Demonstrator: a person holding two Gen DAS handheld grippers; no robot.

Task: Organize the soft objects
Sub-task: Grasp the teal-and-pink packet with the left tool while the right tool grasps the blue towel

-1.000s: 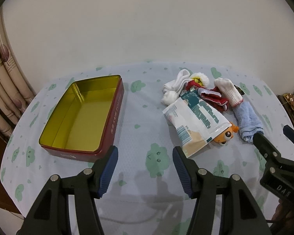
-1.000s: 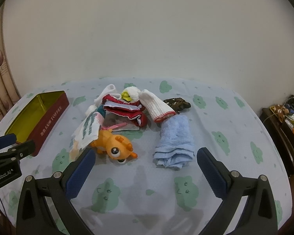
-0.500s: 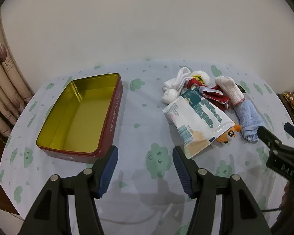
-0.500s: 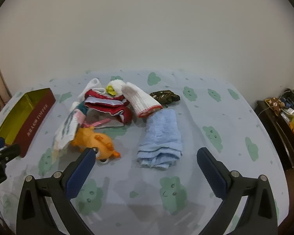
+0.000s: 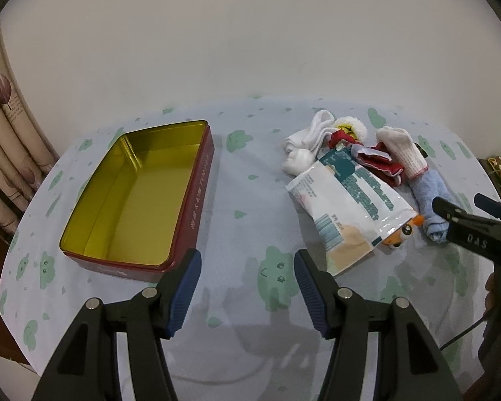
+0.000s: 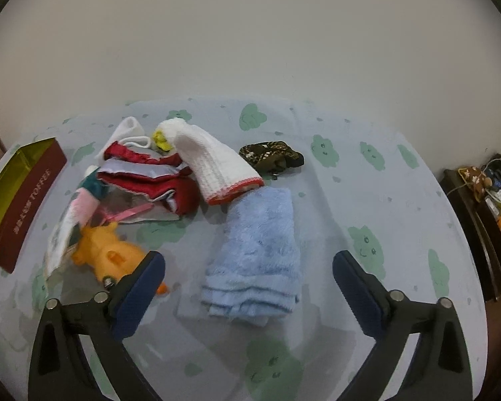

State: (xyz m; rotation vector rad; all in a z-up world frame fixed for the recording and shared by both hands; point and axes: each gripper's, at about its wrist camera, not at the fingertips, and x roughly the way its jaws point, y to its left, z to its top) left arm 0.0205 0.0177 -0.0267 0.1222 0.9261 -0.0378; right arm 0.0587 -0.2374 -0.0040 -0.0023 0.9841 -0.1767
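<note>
Your left gripper (image 5: 247,287) hangs spread over bare tablecloth (image 5: 250,200), nothing between its jaws, with the open tin (image 5: 197,193) at its left, long axis running away from you and leaning right at the far end. Right of it sits the pile: socks (image 5: 304,147), a pouch (image 5: 347,207) lying diagonally over the orange toy (image 6: 107,254), a red garment (image 6: 150,177) and a white glove (image 6: 217,163). Your right gripper (image 6: 248,287) is wide but closing, its jaws flanking the folded blue towel (image 6: 260,244) without touching it; the towel's long axis points away toward the glove, folded edges nearest you.
</note>
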